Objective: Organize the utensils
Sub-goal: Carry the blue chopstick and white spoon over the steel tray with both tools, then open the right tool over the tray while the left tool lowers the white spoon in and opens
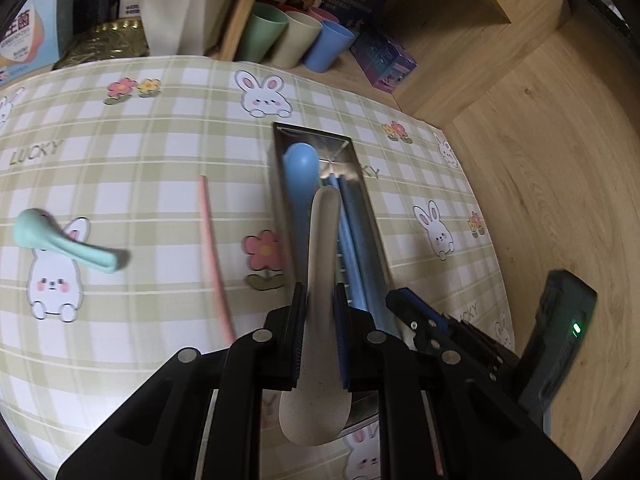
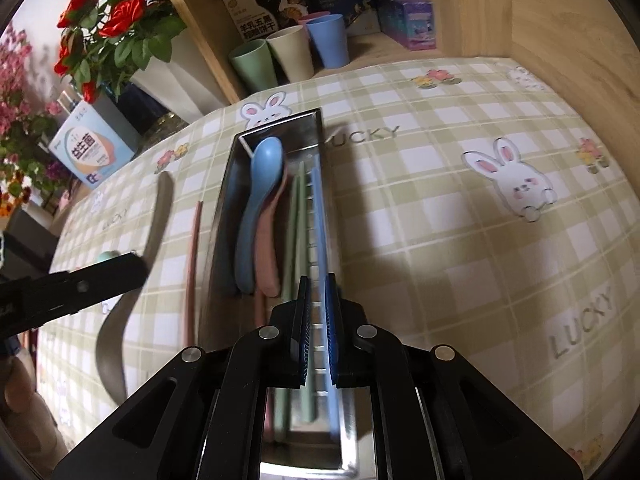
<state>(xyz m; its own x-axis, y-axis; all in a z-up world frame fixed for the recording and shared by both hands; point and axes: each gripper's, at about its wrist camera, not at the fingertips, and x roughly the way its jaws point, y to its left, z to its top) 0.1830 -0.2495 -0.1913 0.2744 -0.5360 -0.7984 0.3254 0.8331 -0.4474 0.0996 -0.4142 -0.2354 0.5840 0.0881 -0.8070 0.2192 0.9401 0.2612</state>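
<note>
My left gripper point(image 1: 320, 292) is shut on a beige spoon point(image 1: 324, 232). Its handle points forward over the steel tray point(image 1: 280, 168) and its bowl hangs back toward the camera. Inside the tray lie a blue spoon point(image 1: 301, 164) and blue chopsticks point(image 1: 352, 236). A mint spoon point(image 1: 60, 242) and a pink chopstick point(image 1: 212, 248) lie on the checked cloth to the left. My right gripper point(image 2: 317, 280) is shut low over the tray point(image 2: 224, 184), with nothing visibly gripped. There the blue spoon point(image 2: 260, 184), a pink spoon point(image 2: 268, 248), green chopsticks point(image 2: 296, 232) and a blue chopstick point(image 2: 320, 220) lie side by side.
Green, beige and blue cups point(image 2: 288, 56) stand on a wooden shelf behind the cloth, among boxes point(image 2: 408, 26). A white pot with red flowers point(image 2: 116, 20) and a blue box point(image 2: 92, 148) are at the back left. A dark device with a green light point(image 1: 560, 340) is at the right.
</note>
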